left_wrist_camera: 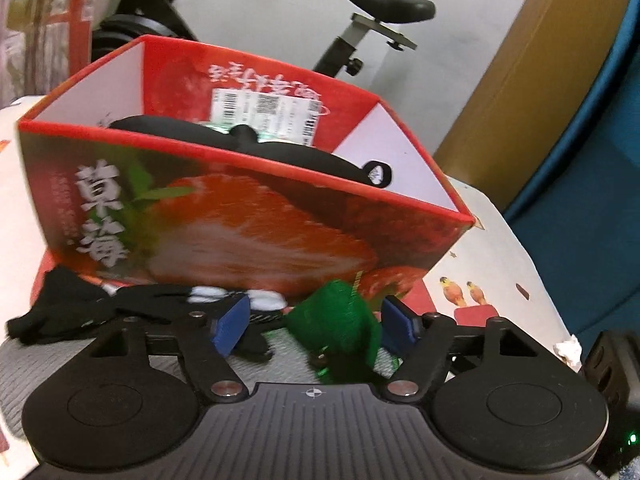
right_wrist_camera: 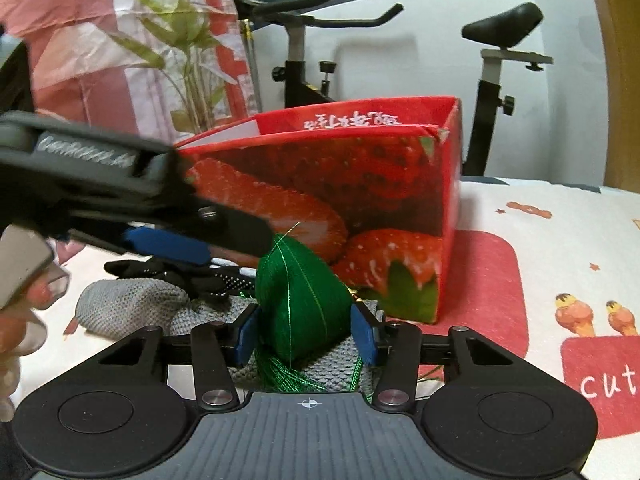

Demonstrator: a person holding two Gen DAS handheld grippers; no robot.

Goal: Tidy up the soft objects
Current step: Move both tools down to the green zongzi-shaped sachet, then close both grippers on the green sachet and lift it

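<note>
Right gripper pinched the green pouch on the grey knit cloth — just before the red strawberry box. Left gripper half-open, gripping nothing — pouch between jaws.

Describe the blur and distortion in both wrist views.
Left wrist view: motion blur smears the strawberry box print and the green tasselled pouch; fisheye bends the exercise bike. Right wrist view: pouch fairly sharp, left gripper streaked across the frame, edges curved.
</note>
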